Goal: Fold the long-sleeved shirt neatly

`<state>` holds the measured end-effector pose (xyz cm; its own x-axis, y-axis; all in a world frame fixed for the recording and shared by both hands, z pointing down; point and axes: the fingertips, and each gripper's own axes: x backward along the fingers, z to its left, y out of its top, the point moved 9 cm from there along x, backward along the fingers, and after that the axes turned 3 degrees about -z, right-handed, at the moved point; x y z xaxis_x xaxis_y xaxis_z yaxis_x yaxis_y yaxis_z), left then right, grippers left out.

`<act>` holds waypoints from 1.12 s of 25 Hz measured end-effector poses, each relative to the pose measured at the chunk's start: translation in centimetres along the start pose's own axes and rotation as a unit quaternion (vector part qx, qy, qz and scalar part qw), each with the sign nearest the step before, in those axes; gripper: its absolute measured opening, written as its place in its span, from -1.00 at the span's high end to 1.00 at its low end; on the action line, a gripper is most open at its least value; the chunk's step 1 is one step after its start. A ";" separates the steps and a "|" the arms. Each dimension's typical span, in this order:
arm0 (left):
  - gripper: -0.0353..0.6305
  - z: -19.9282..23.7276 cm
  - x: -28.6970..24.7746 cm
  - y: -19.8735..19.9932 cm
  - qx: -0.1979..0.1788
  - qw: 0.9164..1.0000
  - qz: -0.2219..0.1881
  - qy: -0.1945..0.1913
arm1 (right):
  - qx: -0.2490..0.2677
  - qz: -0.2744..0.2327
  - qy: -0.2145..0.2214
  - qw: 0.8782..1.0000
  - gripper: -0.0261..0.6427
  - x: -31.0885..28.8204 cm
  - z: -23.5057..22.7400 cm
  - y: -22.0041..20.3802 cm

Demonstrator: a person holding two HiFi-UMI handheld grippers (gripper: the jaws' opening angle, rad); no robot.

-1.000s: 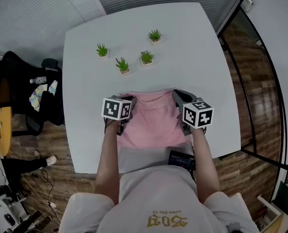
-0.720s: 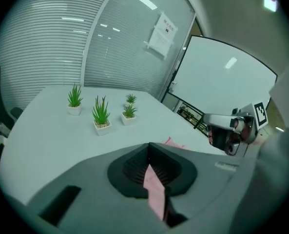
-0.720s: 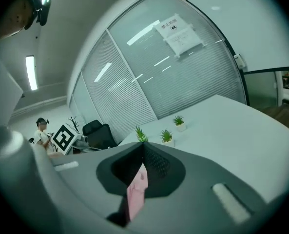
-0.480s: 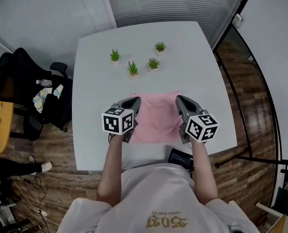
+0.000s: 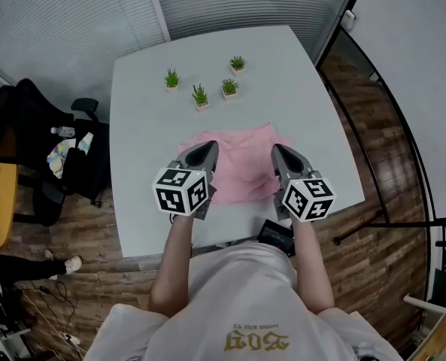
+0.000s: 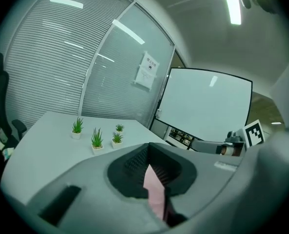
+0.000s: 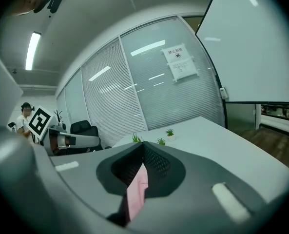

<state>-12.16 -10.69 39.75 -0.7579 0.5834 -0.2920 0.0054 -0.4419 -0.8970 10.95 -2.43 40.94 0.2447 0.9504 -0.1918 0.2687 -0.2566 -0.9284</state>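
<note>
Pinching soft pink shirt (image 5: pixel 241 168) folds, left gripper (image 5: pixel 209 149) and right gripper (image 5: pixel 277 150) clamp.

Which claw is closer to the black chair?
Left. The left claw, pinching the pink shirt, is on the side of the table toward the black chair. The right claw pinches the shirt's other side, farther from it.

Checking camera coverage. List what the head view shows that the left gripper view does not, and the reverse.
Head view only: the pink shirt's whole spread, the wooden floor. Left gripper view only: the left gripper's jaws shut on a pink fold, a paper notice on the glass. Both: the white table, four potted plants.
</note>
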 end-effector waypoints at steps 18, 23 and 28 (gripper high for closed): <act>0.87 -0.6 3.2 -2.8 -0.026 0.999 0.008 0.016 | 0.021 0.002 -0.021 1.000 0.89 3.1 1.3 -1.5; 0.87 -0.9 3.2 -3.0 -0.035 0.999 0.016 0.015 | 0.019 0.009 -0.013 1.000 0.89 3.3 1.6 -1.9; 0.87 -1.3 2.8 -3.0 -0.046 0.999 0.024 0.012 | 0.016 0.014 -0.004 1.000 0.89 3.3 1.4 -1.9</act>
<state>-13.43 -6.84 41.21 -0.7400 0.5787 -0.3428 0.1024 -0.4069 -0.9077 9.94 1.40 41.66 0.2449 0.9442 -0.2203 0.2325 -0.2777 -0.9321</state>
